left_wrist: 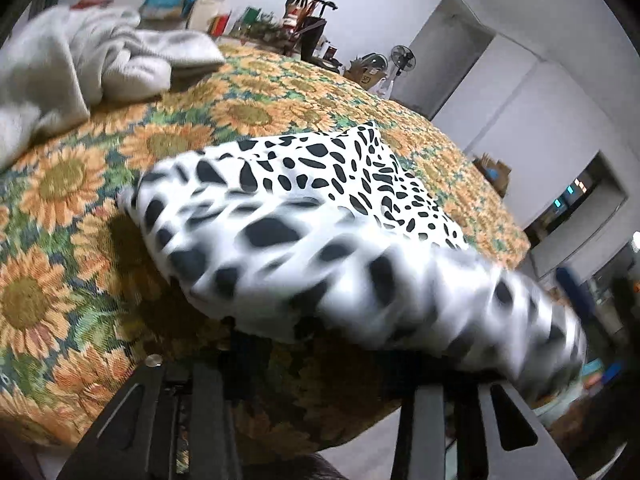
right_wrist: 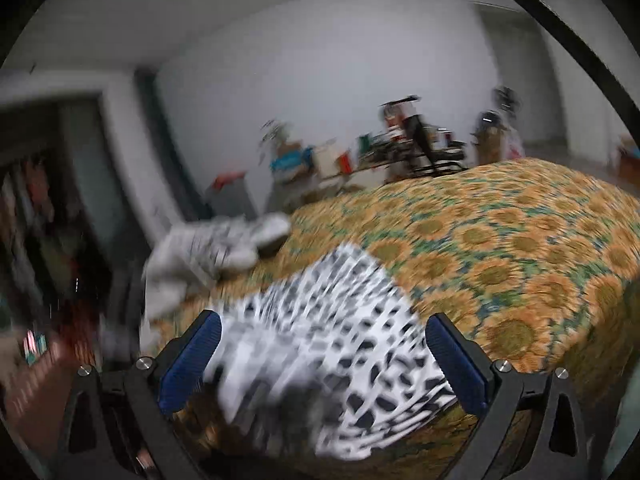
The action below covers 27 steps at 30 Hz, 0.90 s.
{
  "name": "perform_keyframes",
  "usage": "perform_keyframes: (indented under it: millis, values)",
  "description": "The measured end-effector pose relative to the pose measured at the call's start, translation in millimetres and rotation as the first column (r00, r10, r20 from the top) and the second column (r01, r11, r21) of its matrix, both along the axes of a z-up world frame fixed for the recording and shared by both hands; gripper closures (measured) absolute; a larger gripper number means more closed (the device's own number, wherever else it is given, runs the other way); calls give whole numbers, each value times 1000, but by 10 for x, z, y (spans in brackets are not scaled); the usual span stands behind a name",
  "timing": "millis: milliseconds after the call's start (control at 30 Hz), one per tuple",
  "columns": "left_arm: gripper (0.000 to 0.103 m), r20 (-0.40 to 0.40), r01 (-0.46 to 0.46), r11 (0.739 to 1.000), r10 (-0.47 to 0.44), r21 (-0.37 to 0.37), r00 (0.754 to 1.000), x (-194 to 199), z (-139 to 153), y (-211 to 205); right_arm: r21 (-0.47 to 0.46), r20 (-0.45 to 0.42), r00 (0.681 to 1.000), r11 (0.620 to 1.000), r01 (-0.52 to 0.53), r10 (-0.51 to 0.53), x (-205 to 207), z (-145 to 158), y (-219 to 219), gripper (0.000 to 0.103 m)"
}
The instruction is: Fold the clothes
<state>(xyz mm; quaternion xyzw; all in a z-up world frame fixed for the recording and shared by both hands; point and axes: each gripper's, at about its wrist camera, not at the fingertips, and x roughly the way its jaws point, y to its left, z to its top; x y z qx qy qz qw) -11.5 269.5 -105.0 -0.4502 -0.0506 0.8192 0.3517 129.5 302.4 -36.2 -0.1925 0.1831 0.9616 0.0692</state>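
Spotted garment (right_wrist: 320, 340) lies between right gripper's (right_wrist: 324, 344) spread jaws; left's unclear

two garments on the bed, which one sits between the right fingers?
The spotted black-and-white one, lying at the bed's near edge between the open right gripper's blue fingers. The plain white one is bunched further back, to the left.

Legible text, labels, brands, numbers, signs: none. Boxes (left_wrist: 168, 2) and other items along the far wall are too small and blurred to read in either wrist view.
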Motion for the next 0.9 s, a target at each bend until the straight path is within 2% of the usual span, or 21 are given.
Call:
perform_keyframes:
  millis: [67, 167, 200, 267, 333, 367, 433, 533, 767, 833, 900]
  values:
    - [73, -32, -10, 999, 8, -42, 999, 53, 6, 57, -2, 26, 1000, 1000, 4, -3, -102, 41, 52, 0]
    - [80, -52, -19, 995, 14, -103, 999, -25, 1, 188, -5, 100, 994, 999, -50, 50, -386, -60, 26, 0]
    - [85, -46, -13, 994, 8, -108, 999, -54, 21, 219, -7, 124, 990, 998, -68, 68, -481, -93, 18, 0]
    - [86, -26, -10, 996, 7, -91, 1000, -72, 30, 198, -12, 173, 979, 995, -103, 104, -671, -160, 0, 4]
    - [86, -16, -9, 997, 8, -74, 1000, -14, 122, 72, -19, 221, 965, 990, -138, 139, -860, -227, -17, 20]
    - [86, -14, -9, 998, 8, -66, 1000, -48, 108, 62, -23, 245, 957, 988, -156, 156, -955, -260, -25, 23]
    - [86, -12, -7, 999, 7, -51, 1000, -68, 105, 27, -32, 292, 937, 981, -190, 191, -1145, -327, -42, 38]
    - [86, -10, -2, 999, 2, -38, 1000, -53, 116, -17, -50, 360, 901, 970, -239, 241, -1429, -427, -68, 43]
    - [86, 1, 5, 1000, -5, 7, 1000, -54, 88, -60, -141, 367, 890, 962, -234, 270, -1216, -539, -73, 46]
    - [94, -12, 5, 999, -4, 31, 1000, 1, 119, -74, -168, 365, 889, 959, -230, 277, -1136, -569, -73, 46]
    - [97, -31, 6, 999, -4, 53, 1000, 64, 164, -88, -194, 363, 887, 955, -226, 284, -1068, -582, -77, 46]
